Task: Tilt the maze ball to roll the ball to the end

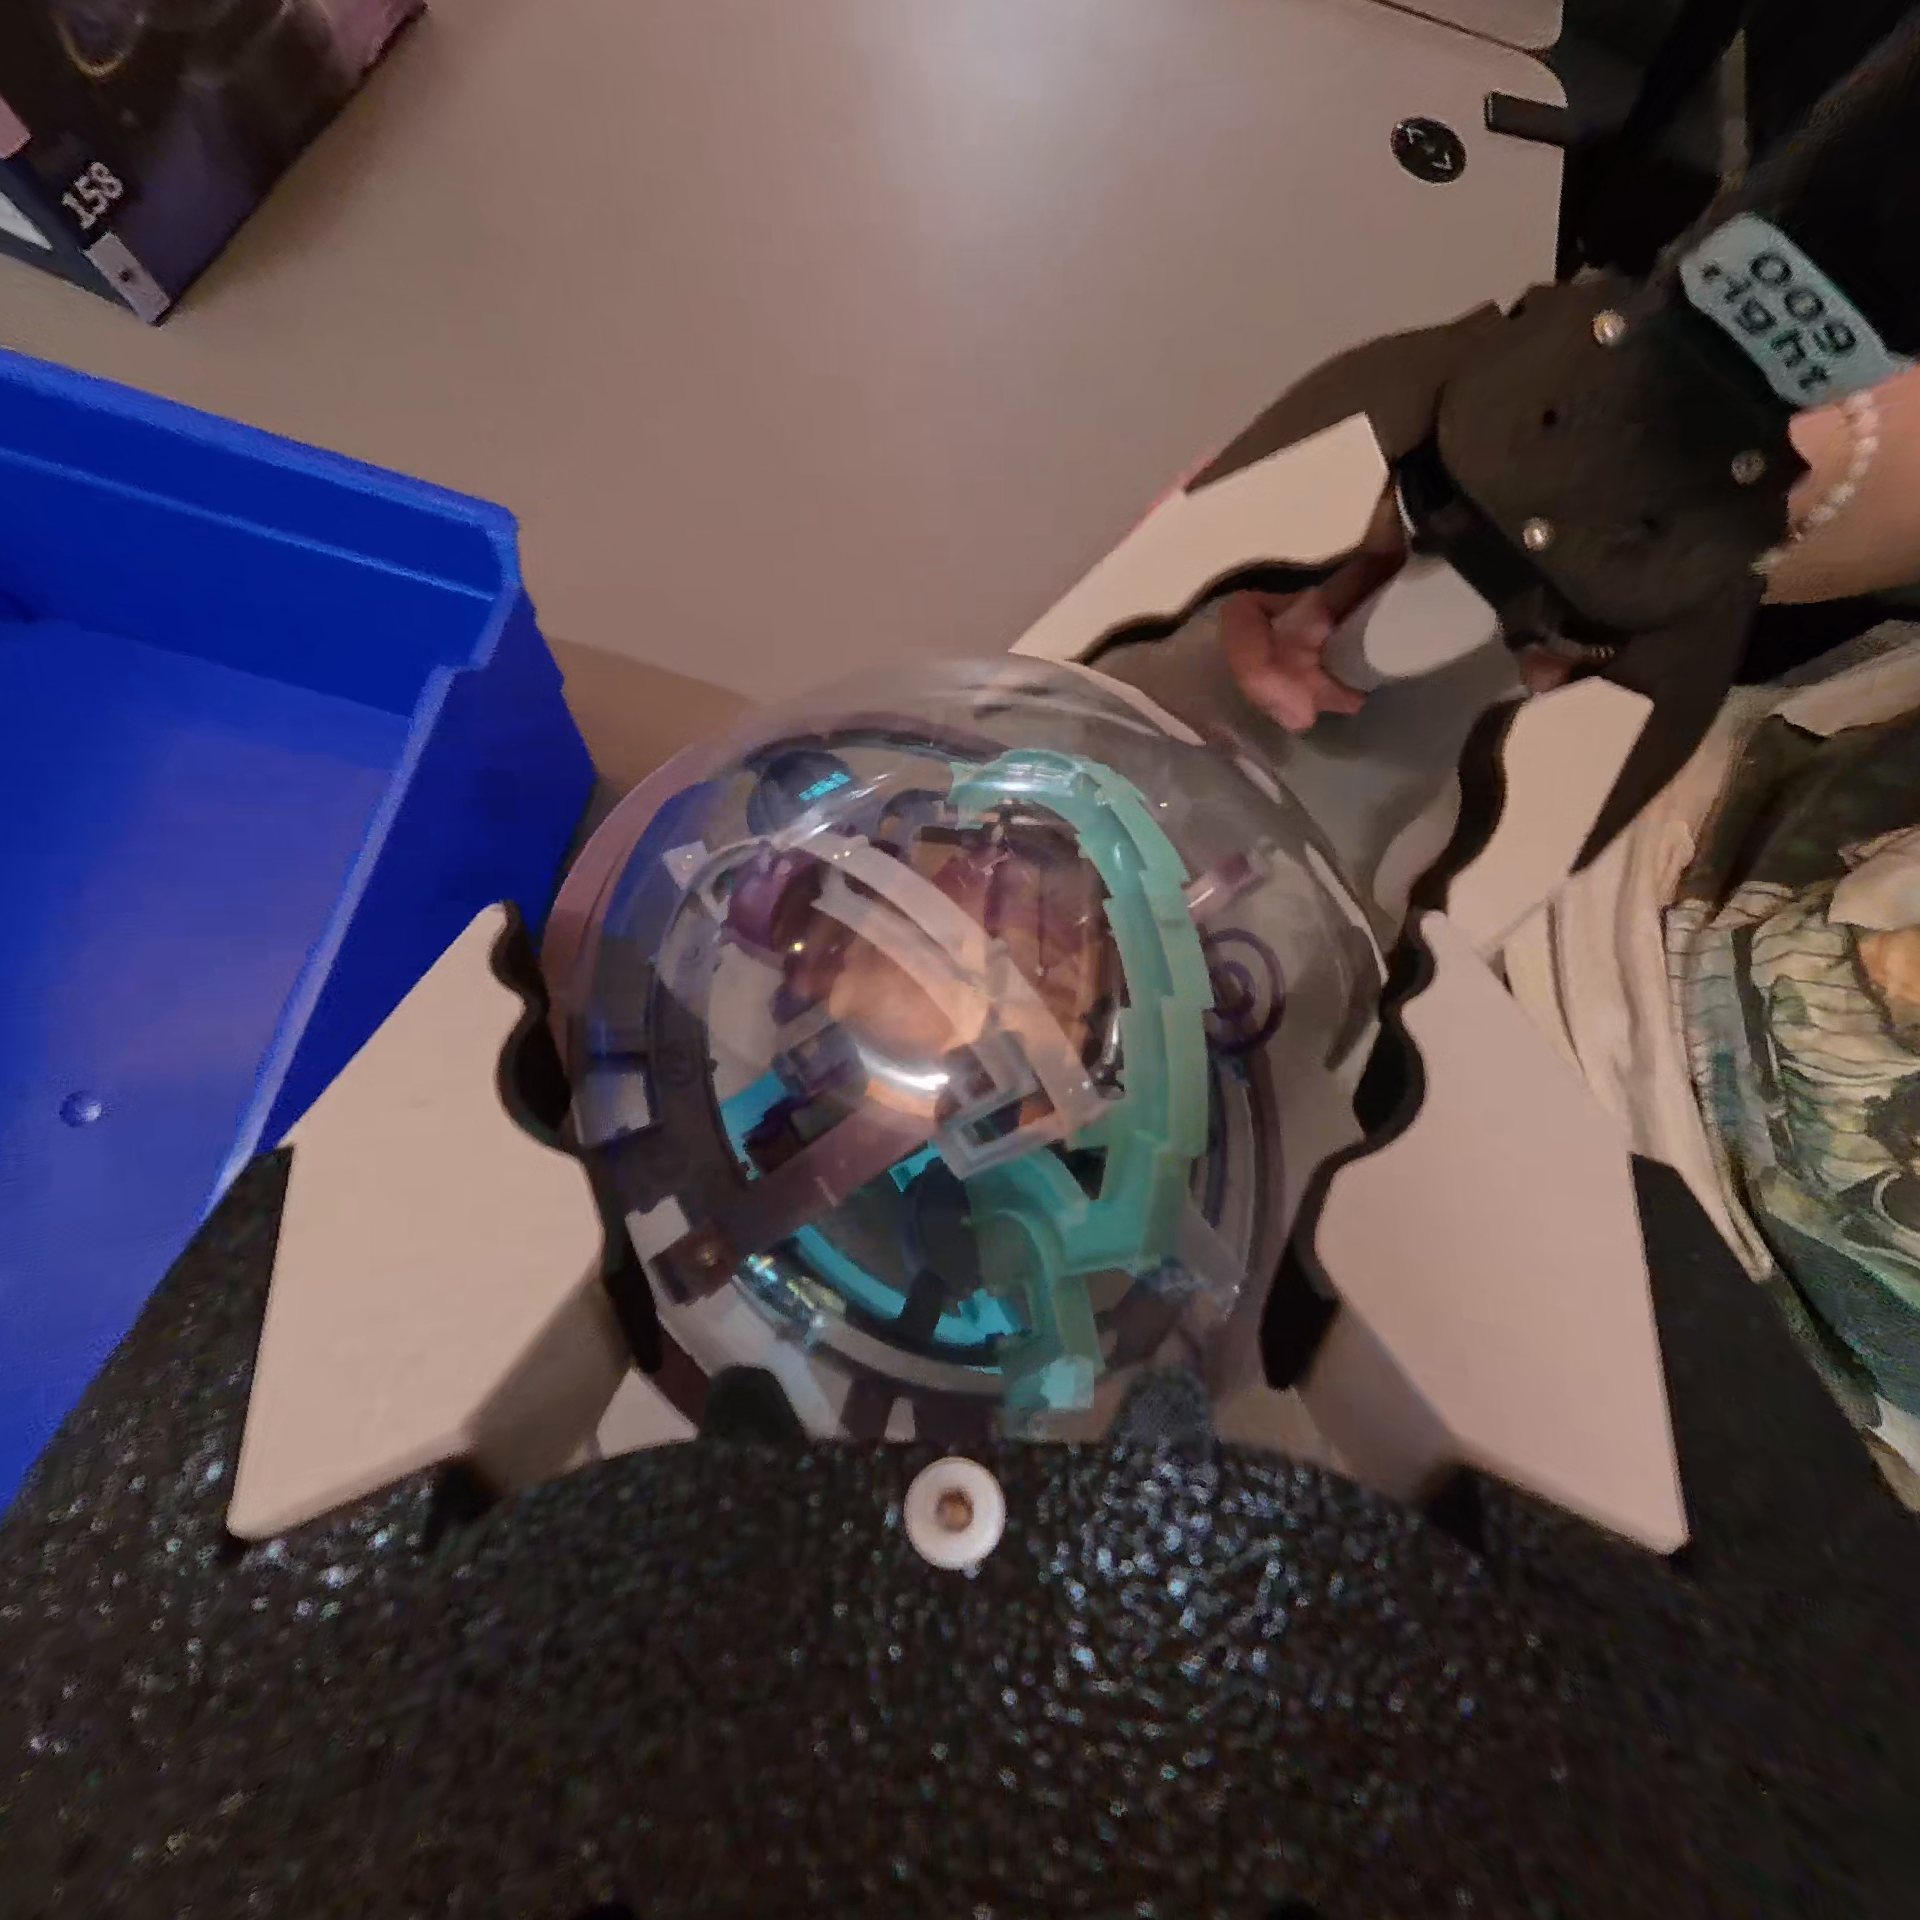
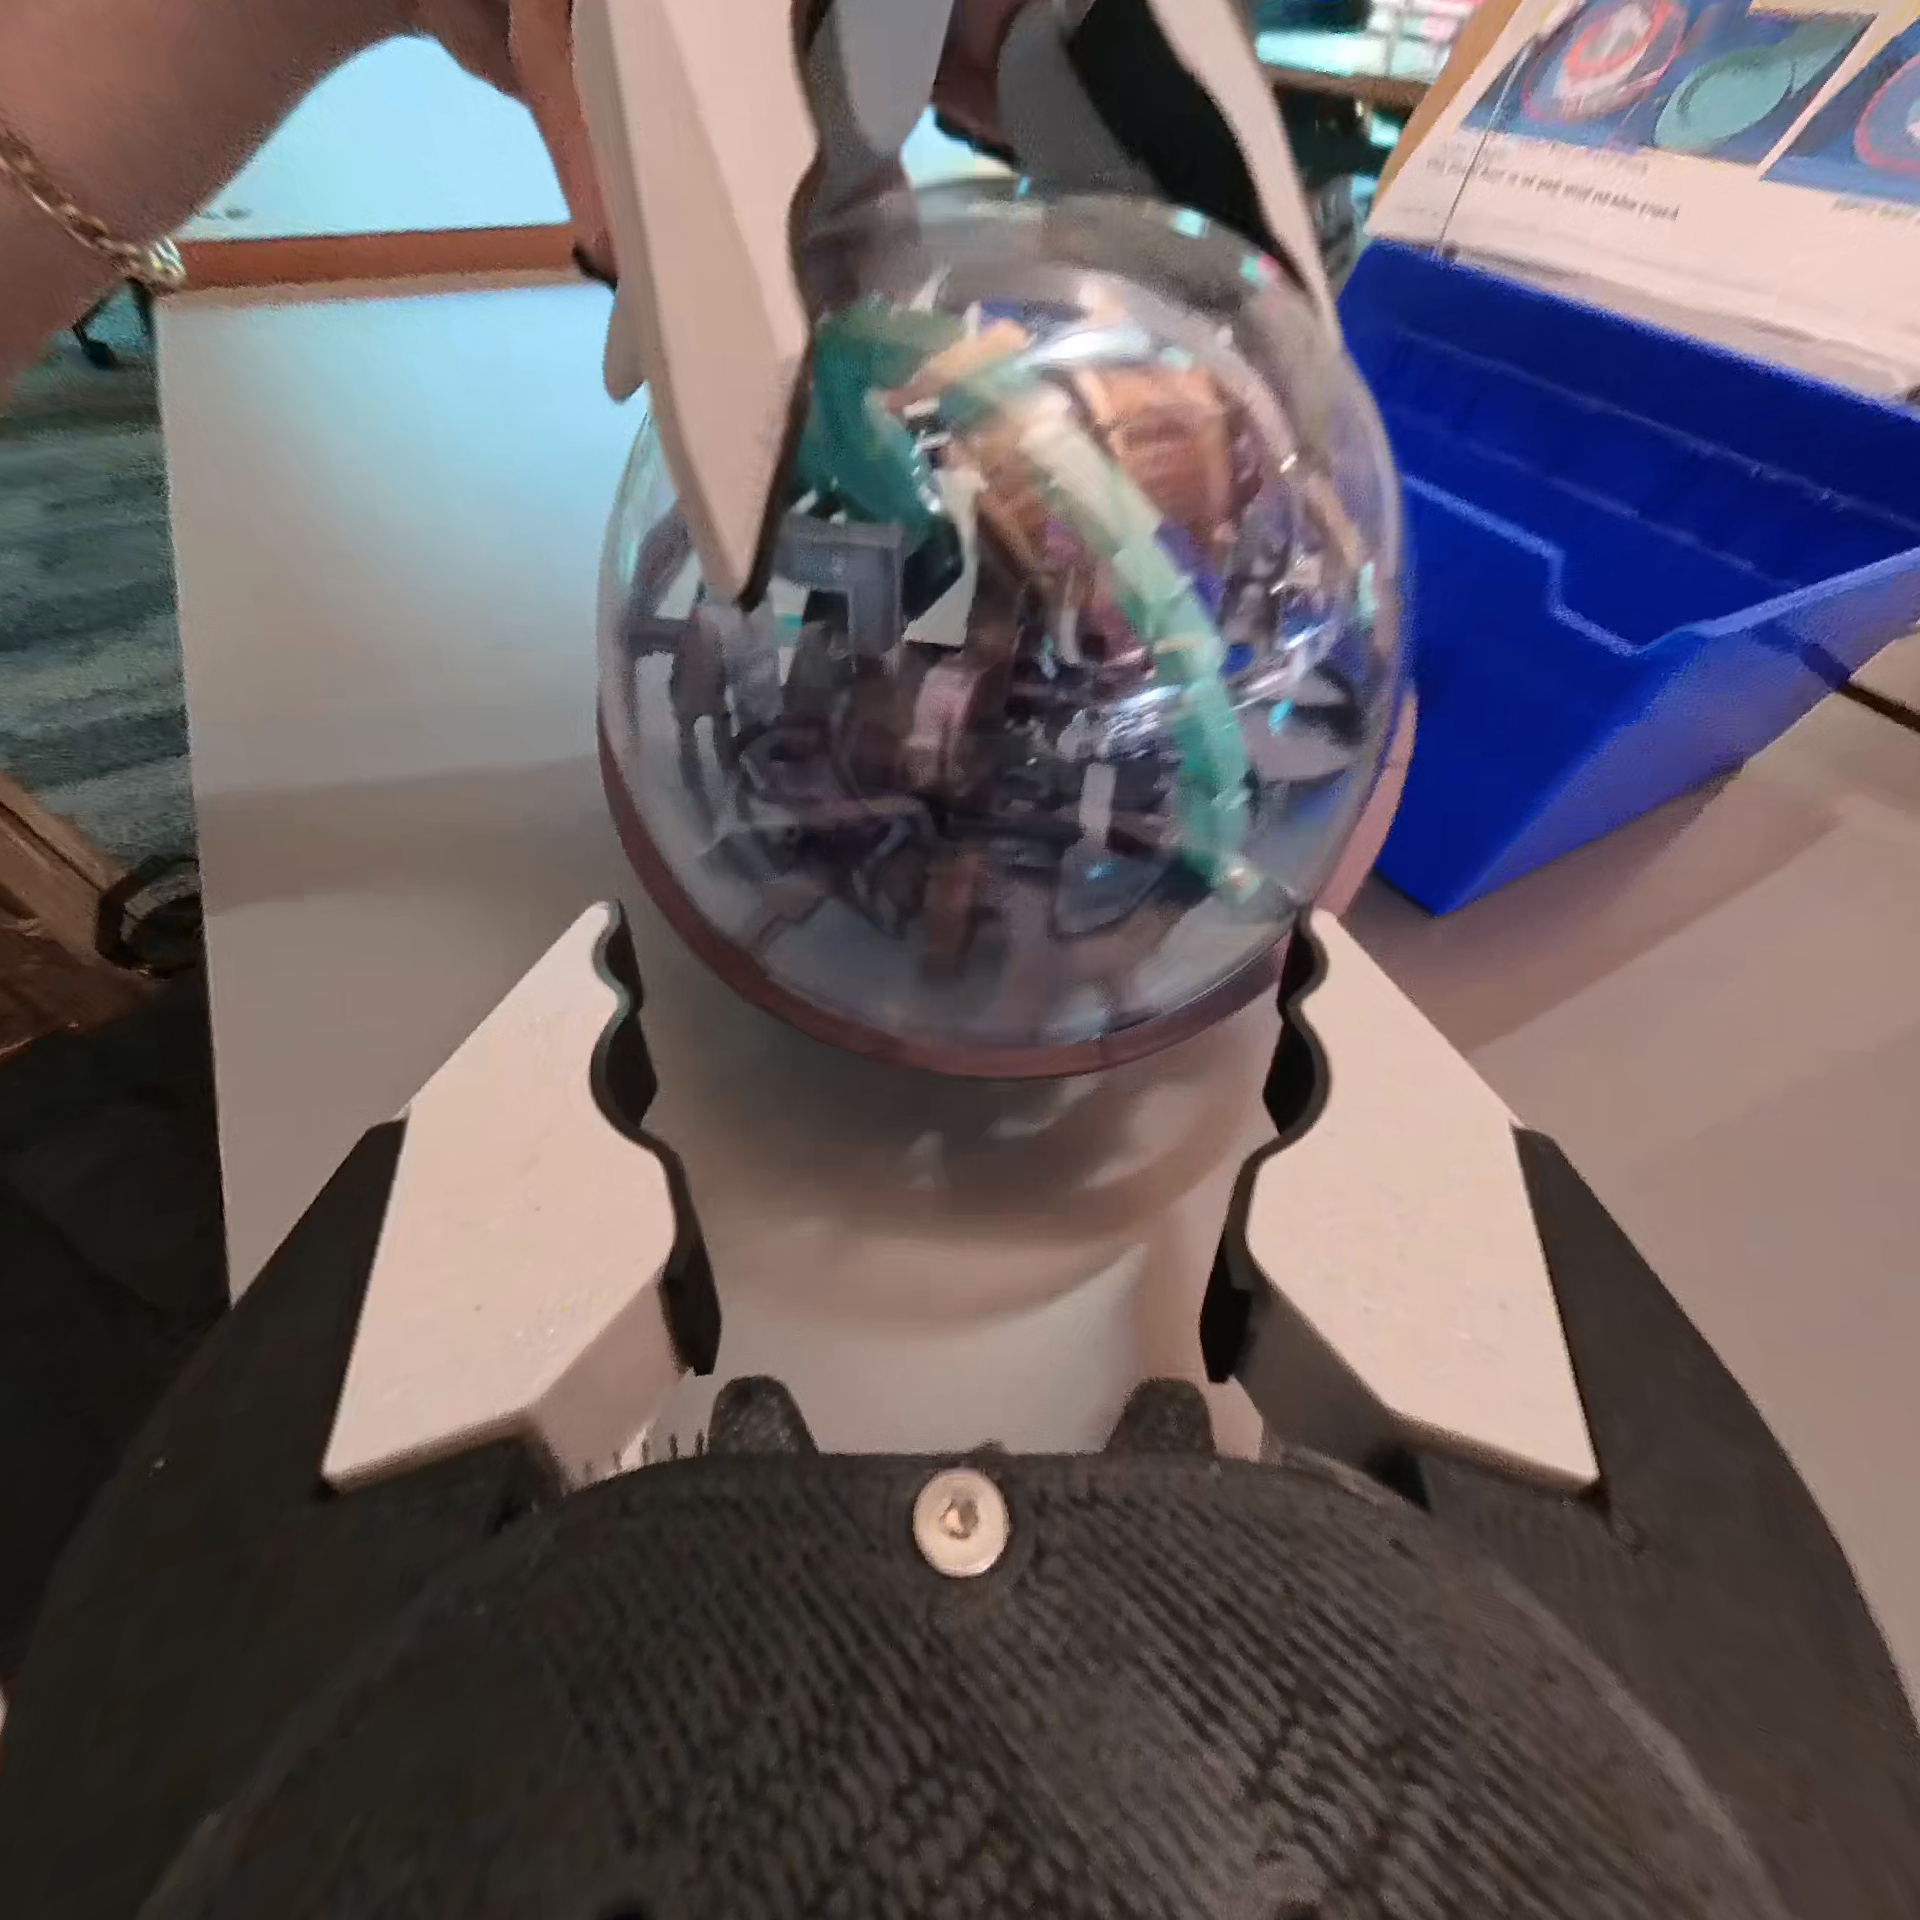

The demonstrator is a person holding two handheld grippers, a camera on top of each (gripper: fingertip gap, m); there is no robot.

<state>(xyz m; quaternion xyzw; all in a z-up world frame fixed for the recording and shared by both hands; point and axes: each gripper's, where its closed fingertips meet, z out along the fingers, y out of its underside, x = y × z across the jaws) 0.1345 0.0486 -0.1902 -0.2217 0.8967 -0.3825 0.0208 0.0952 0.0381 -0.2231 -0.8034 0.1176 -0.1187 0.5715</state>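
Observation:
The maze ball [image 1: 935, 1039] is a clear sphere with teal, grey and purple tracks inside. My left gripper [image 1: 971, 930] is shut on it, one white finger pressed on each side. In the right wrist view the maze ball [image 2: 997, 644] stands just ahead, and the left gripper [image 2: 1029, 416] clasps it from above. My right gripper [image 2: 961, 935] is open, its fingertips level with the sphere's lower sides. It shows in the left wrist view [image 1: 1257, 779] at the ball's far right. I cannot pick out the small ball inside.
A blue plastic bin [image 1: 260, 727] stands close to the left of the ball; it shows at the right in the right wrist view [image 2: 1610, 623]. The grey table [image 1: 831, 312] carries a dark box [image 1: 156, 135] at the far left. A printed sheet [image 2: 1662, 125] lies behind the bin.

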